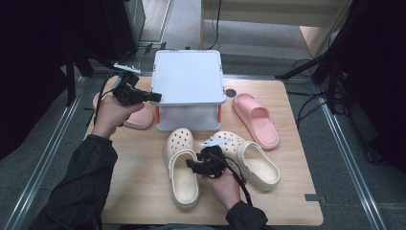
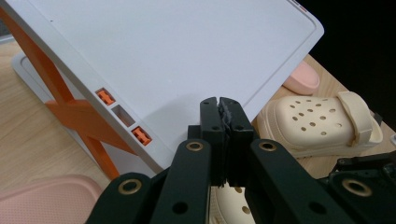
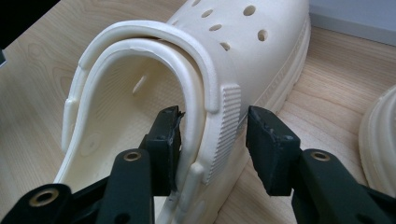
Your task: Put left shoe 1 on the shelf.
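Two cream clogs lie side by side on the wooden table [image 1: 139,191]. My right gripper [image 1: 194,165] is low over the left clog [image 1: 181,184]. In the right gripper view its jaws [image 3: 212,126] straddle that clog's [image 3: 140,93] side wall and strap hinge; one pad is inside the shoe and the other stands off the outside, so it is open. The right clog [image 1: 256,165] lies beside it. My left gripper [image 1: 151,97] hovers at the left edge of the white box [image 1: 188,76], shut [image 2: 219,105] with nothing between its fingers.
A pink slide [image 1: 256,120] lies right of the box, and another [image 1: 139,119] lies to its left under my left hand. The box lid [image 2: 177,56] rests on orange supports [image 2: 79,116]. A small white tag [image 1: 209,142] sits between the clogs. Table edges are near on all sides.
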A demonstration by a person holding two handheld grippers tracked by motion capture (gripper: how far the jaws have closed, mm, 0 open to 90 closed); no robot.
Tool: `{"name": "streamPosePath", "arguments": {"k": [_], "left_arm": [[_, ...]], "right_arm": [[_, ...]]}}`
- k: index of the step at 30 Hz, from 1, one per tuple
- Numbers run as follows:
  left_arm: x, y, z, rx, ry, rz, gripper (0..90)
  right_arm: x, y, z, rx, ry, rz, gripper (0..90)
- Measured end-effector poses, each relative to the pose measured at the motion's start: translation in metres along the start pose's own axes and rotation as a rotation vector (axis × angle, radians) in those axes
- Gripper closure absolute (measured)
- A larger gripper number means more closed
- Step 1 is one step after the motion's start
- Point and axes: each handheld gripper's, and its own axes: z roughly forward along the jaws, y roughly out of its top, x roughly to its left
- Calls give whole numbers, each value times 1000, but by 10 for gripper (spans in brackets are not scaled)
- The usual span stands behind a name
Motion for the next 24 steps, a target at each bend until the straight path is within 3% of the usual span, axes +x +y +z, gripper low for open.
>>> {"name": "streamPosePath", "arguments": {"k": [5, 9, 18, 24], "left_arm": [[6, -3, -1, -21, -38, -18, 894], [3, -3, 0, -23, -19, -7, 895], [5, -5, -1, -31, -31, -17, 896], [4, -5, 0, -31, -33, -16, 895]], "right_arm": [[-5, 1, -2, -10, 15, 19, 687], [-9, 4, -3, -18, 4, 37, 756], [-13, 19, -4, -33, -21, 47, 779], [-18, 44, -4, -70, -46, 50, 779]]}}
